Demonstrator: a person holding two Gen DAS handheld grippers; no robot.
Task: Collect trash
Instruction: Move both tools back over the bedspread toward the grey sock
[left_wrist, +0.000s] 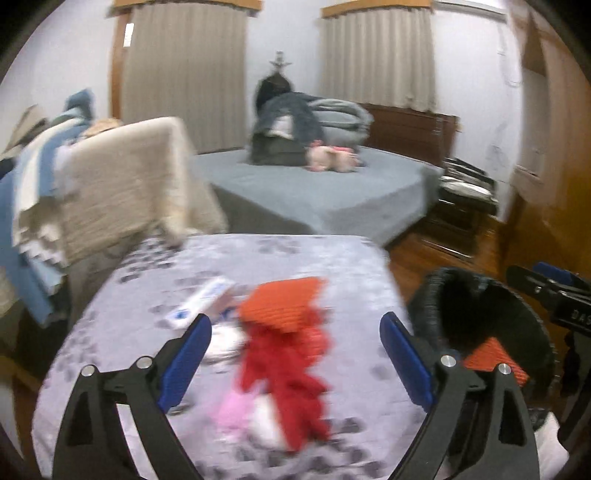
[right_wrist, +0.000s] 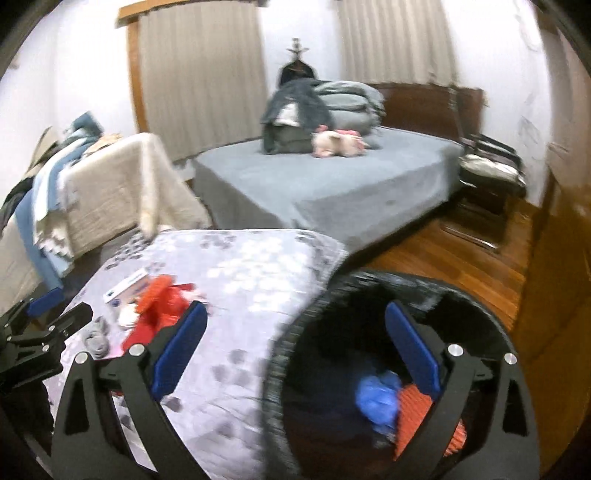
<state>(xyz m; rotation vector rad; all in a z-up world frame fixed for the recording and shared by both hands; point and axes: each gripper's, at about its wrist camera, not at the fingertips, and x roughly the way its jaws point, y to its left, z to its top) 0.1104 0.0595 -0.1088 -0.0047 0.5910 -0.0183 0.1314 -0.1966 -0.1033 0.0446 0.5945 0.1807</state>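
A pile of trash lies on a table with a grey flowered cloth (left_wrist: 258, 254): a red-and-orange crumpled bag (left_wrist: 288, 350), a pink scrap (left_wrist: 232, 410), white paper (left_wrist: 225, 339) and a white-and-blue box (left_wrist: 199, 302). My left gripper (left_wrist: 295, 354) is open and empty, its jaws either side of the red bag. A black trash bin (right_wrist: 388, 369) stands right of the table, holding a blue crumpled piece (right_wrist: 380, 400) and an orange item (right_wrist: 410, 417). My right gripper (right_wrist: 295, 354) is open and empty, over the bin's left rim. The bin also shows in the left wrist view (left_wrist: 480, 325).
A grey bed (right_wrist: 332, 184) with folded clothes and a pink plush toy (right_wrist: 340, 144) stands behind the table. A chair draped with beige and blue cloths (left_wrist: 122, 184) is at left. Wooden floor (right_wrist: 461, 266) and a wooden wardrobe (right_wrist: 554, 295) lie at right.
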